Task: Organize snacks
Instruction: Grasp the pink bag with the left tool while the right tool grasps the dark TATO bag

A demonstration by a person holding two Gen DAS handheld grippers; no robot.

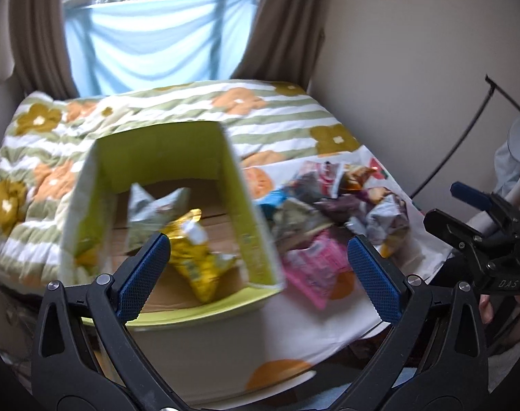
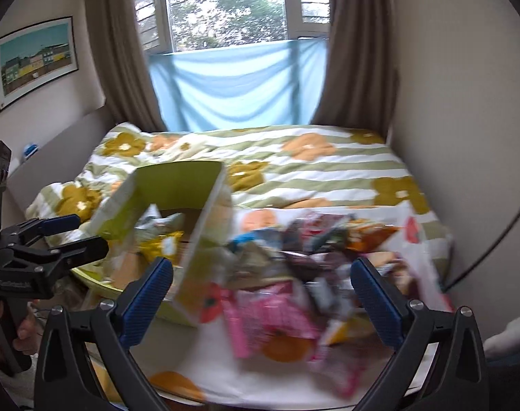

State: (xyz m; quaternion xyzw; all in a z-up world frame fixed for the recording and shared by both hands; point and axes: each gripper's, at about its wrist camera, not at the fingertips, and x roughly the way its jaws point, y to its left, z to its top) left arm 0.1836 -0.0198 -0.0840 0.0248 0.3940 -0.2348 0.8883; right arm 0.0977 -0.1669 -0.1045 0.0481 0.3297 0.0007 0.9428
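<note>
Snacks [image 1: 342, 212] lie heaped on the near right of our flowered bed [image 1: 191, 109], just right of a green cardboard box [image 1: 99, 185]. Inside the box we see a grey packet [image 1: 150, 212] and a yellow packet [image 1: 198, 257]. Our left gripper [image 1: 260, 267] and right gripper [image 2: 260, 294] both hang spread wide, holding nothing.

Snack pile [image 2: 294, 267] motion-blurred, packets indistinct, green box [image 2: 177, 202] smeared, its base hidden
</note>
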